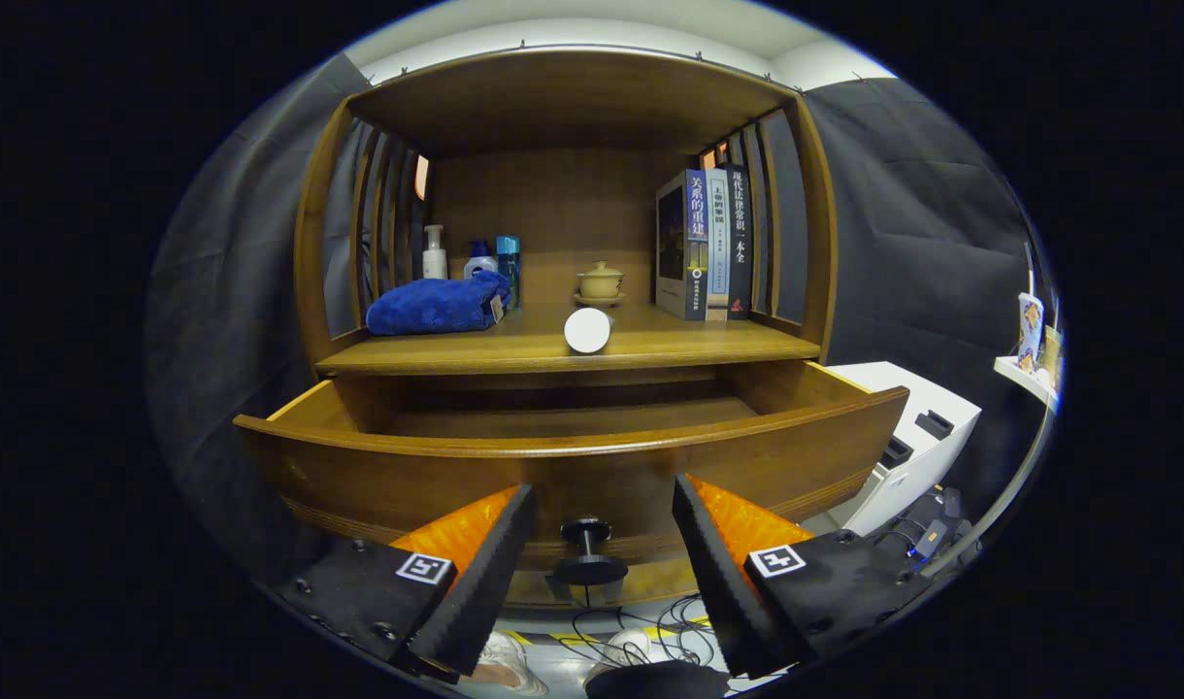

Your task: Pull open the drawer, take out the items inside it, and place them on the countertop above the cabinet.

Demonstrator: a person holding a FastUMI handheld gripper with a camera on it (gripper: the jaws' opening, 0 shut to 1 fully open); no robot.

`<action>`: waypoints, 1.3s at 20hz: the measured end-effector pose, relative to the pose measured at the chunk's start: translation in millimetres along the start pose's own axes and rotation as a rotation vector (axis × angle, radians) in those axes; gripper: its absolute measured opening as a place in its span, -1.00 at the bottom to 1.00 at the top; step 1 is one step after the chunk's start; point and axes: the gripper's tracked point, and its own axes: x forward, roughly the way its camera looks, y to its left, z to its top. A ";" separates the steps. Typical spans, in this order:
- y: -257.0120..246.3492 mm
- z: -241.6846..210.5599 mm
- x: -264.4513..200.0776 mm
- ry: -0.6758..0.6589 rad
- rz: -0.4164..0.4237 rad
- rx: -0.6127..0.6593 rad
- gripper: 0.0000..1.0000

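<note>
Cabinet drawer (573,456) knob (586,553) between parted jaws

Knob (585,553) btwn spread jaws, drawer (573,456) beyond, below countertop (553,349).

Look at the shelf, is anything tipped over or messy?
One thing stands out: a white cylinder lies on its side near the countertop front edge, where it might roll. The blue towel is bunched up. The drawer is pulled open, its knob between the open gripper's fingers, untouched.
</note>
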 end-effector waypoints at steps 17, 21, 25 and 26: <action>10.6 26.3 85.6 -0.004 0.003 -0.029 0.91; 15.3 29.1 104.3 0.014 0.030 -0.014 0.91; 14.4 29.4 102.7 0.049 0.057 -0.023 0.90; 16.2 37.4 101.9 0.045 0.069 -0.009 0.92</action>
